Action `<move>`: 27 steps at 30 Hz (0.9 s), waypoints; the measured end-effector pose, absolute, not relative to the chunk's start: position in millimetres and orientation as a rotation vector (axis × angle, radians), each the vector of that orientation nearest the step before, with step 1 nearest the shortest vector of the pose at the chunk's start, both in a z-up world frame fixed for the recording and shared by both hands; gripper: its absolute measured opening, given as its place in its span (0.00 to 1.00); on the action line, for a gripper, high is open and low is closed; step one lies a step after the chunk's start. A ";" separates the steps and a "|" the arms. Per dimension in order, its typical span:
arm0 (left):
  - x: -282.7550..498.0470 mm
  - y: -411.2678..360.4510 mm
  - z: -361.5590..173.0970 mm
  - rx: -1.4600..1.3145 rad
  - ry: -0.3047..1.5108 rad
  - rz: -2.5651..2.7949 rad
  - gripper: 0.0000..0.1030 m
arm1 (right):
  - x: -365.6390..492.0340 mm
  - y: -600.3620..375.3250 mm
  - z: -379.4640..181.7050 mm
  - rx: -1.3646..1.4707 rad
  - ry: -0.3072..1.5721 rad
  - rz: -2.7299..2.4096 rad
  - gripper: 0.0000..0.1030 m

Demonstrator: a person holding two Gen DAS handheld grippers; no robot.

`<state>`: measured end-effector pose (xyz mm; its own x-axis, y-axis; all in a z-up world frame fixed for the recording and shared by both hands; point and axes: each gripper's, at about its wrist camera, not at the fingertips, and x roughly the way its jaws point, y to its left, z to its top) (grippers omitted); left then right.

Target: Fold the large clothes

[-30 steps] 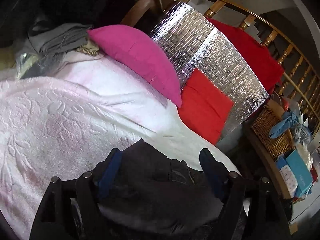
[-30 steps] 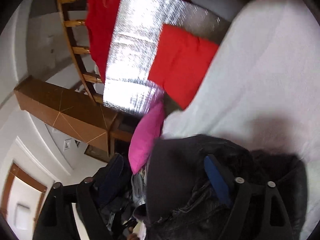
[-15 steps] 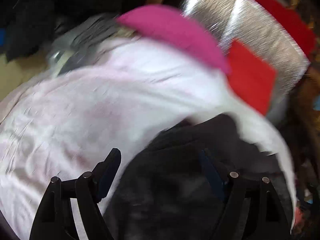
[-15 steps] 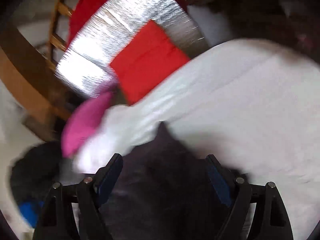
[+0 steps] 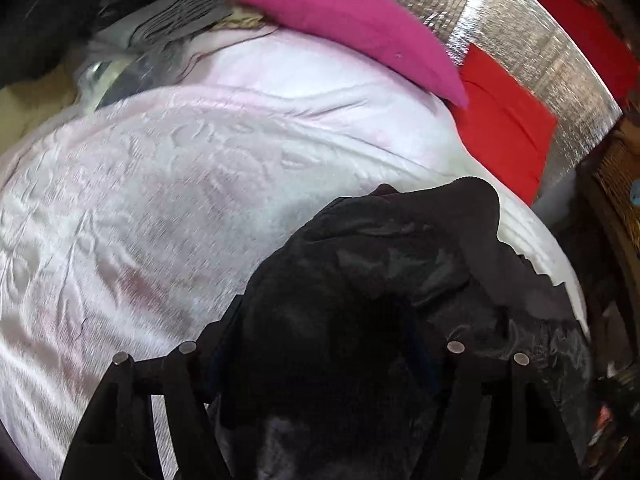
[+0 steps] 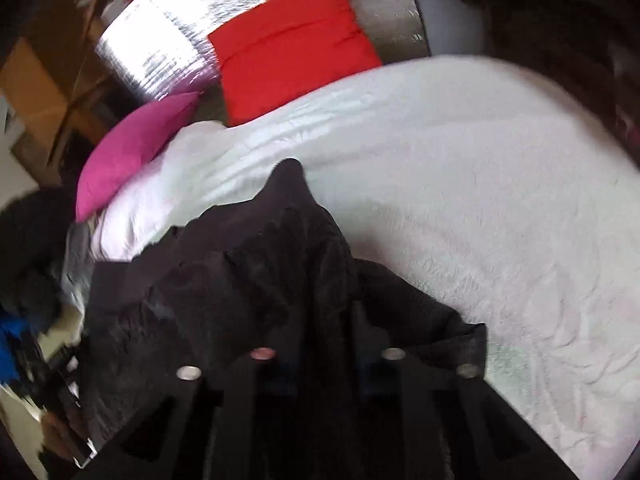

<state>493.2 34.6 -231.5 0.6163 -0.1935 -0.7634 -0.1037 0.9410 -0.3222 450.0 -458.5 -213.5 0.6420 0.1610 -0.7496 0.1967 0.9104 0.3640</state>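
Observation:
A dark, crumpled jacket (image 5: 392, 264) lies on the pale pink bedspread (image 5: 160, 200). In the left wrist view it bunches between my left gripper's (image 5: 320, 364) fingers and hides the tips; the jaws stand wide apart. In the right wrist view the same jacket (image 6: 256, 264) drapes over my right gripper (image 6: 324, 364), whose jaws stand close together with the cloth pinched between them. The bedspread (image 6: 460, 184) stretches to the right of it.
A magenta pillow (image 5: 352, 20) and a red cushion (image 5: 504, 128) lean on a silver foil panel (image 5: 532, 40) at the bed's head. Grey folded clothes (image 5: 176, 16) lie at the far left. A wicker basket (image 5: 620, 184) stands at the right.
Both grippers swung down toward the bed. The right gripper's jaws closed on the jacket. The jacket now bunches over the left gripper's fingers.

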 end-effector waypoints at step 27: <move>472.3 29.7 -202.6 -0.206 0.904 0.047 0.71 | 400.0 -496.9 -215.4 0.642 0.853 -0.071 0.18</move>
